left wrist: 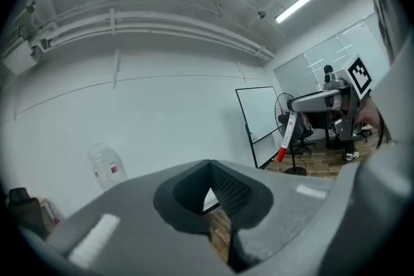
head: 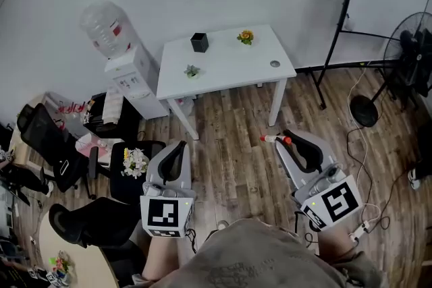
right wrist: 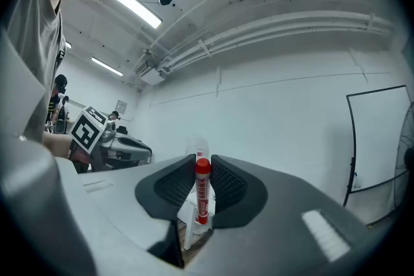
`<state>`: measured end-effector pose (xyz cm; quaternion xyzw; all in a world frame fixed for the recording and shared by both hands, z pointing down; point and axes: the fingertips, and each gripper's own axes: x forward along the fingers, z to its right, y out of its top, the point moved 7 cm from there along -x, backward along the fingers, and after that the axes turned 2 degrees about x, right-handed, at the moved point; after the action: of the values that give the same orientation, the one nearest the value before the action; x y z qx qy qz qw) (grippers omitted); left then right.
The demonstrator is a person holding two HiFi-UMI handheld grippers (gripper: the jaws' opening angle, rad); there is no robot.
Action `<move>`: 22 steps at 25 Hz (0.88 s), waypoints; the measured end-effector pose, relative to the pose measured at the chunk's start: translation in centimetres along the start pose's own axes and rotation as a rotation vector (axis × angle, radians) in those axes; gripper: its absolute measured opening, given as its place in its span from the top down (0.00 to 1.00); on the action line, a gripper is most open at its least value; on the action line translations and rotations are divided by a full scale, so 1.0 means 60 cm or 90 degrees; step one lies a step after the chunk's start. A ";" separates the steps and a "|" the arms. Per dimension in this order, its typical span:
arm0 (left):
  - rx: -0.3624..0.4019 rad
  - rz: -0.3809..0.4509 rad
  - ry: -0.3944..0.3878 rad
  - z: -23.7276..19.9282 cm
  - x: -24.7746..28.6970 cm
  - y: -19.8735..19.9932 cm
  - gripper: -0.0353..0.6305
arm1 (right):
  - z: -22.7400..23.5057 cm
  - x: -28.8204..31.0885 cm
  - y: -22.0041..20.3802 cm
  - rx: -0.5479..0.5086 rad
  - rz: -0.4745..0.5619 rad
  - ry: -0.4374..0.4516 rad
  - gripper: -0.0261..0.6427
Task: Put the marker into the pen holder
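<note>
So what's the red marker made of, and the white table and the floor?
The marker looks like smooth plastic: glossy red cap, white printed barrel. The table seems white painted or laminated board, matte and even. The floor shows brown planks with grain, so wood or wood-look laminate.

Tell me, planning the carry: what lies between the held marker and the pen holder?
Head view: only wooden floor and white tabletop between marker and pen holder.

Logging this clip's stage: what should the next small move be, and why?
Probably step forward, carrying the right gripper toward the table: its fingers clamp the marker, but the pen holder stands far ahead near the table's back edge.
</note>
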<state>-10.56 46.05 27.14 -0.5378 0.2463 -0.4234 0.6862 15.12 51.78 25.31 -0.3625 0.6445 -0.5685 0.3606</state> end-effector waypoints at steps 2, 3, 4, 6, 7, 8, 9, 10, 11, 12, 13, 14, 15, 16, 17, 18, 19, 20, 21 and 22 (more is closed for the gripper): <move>0.001 -0.005 -0.001 0.015 0.003 0.000 0.95 | 0.009 -0.011 -0.007 0.002 -0.008 0.005 0.81; 0.002 -0.007 -0.001 0.023 0.003 0.000 0.95 | 0.014 -0.017 -0.011 0.004 -0.011 0.007 0.81; 0.006 -0.008 0.000 0.030 0.004 0.000 0.95 | 0.019 -0.024 -0.015 0.007 -0.013 0.008 0.81; 0.025 -0.012 0.003 0.044 0.009 -0.003 0.95 | 0.031 -0.035 -0.022 0.014 -0.019 0.009 0.81; 0.038 -0.018 0.006 0.050 0.014 -0.007 0.95 | 0.037 -0.039 -0.027 0.017 -0.021 0.010 0.81; 0.048 -0.026 0.008 0.056 0.019 -0.011 0.95 | 0.042 -0.041 -0.031 0.022 -0.024 0.010 0.81; 0.054 -0.033 0.008 0.061 0.023 -0.016 0.95 | 0.046 -0.042 -0.037 0.027 -0.028 0.011 0.81; 0.054 -0.040 0.005 0.066 0.025 -0.021 0.95 | 0.049 -0.043 -0.042 0.033 -0.032 0.012 0.81; 0.050 -0.045 0.001 0.070 0.027 -0.024 0.95 | 0.051 -0.044 -0.048 0.038 -0.037 0.013 0.81; 0.044 -0.047 -0.003 0.073 0.029 -0.027 0.95 | 0.053 -0.044 -0.053 0.041 -0.042 0.014 0.81; 0.041 -0.048 -0.007 0.075 0.033 -0.028 0.95 | 0.056 -0.044 -0.057 0.042 -0.046 0.014 0.81; 0.040 -0.048 -0.009 0.077 0.037 -0.029 0.95 | 0.059 -0.041 -0.060 0.041 -0.049 0.014 0.81; 0.042 -0.047 -0.010 0.076 0.042 -0.029 0.95 | 0.062 -0.038 -0.061 0.039 -0.051 0.014 0.81; 0.045 -0.046 -0.010 0.074 0.047 -0.029 0.95 | 0.065 -0.034 -0.062 0.037 -0.053 0.013 0.81; 0.047 -0.045 -0.011 0.071 0.053 -0.029 0.95 | 0.068 -0.028 -0.063 0.036 -0.054 0.013 0.81; 0.048 -0.043 -0.010 0.066 0.060 -0.030 0.95 | 0.072 -0.021 -0.064 0.035 -0.056 0.012 0.81; 0.048 -0.040 -0.009 0.061 0.067 -0.030 0.95 | 0.077 -0.014 -0.066 0.034 -0.057 0.012 0.81; 0.047 -0.038 -0.009 0.056 0.076 -0.031 0.95 | 0.082 -0.005 -0.068 0.033 -0.058 0.013 0.81; 0.046 -0.035 -0.009 0.050 0.085 -0.032 0.95 | 0.087 0.004 -0.071 0.031 -0.060 0.012 0.81; 0.045 -0.033 -0.009 0.045 0.095 -0.033 0.95 | 0.093 0.014 -0.073 0.030 -0.061 0.012 0.81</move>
<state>-6.10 42.51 30.51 -0.5220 0.2123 -0.4457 0.6955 19.86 48.05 29.13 -0.3787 0.6161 -0.6037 0.3354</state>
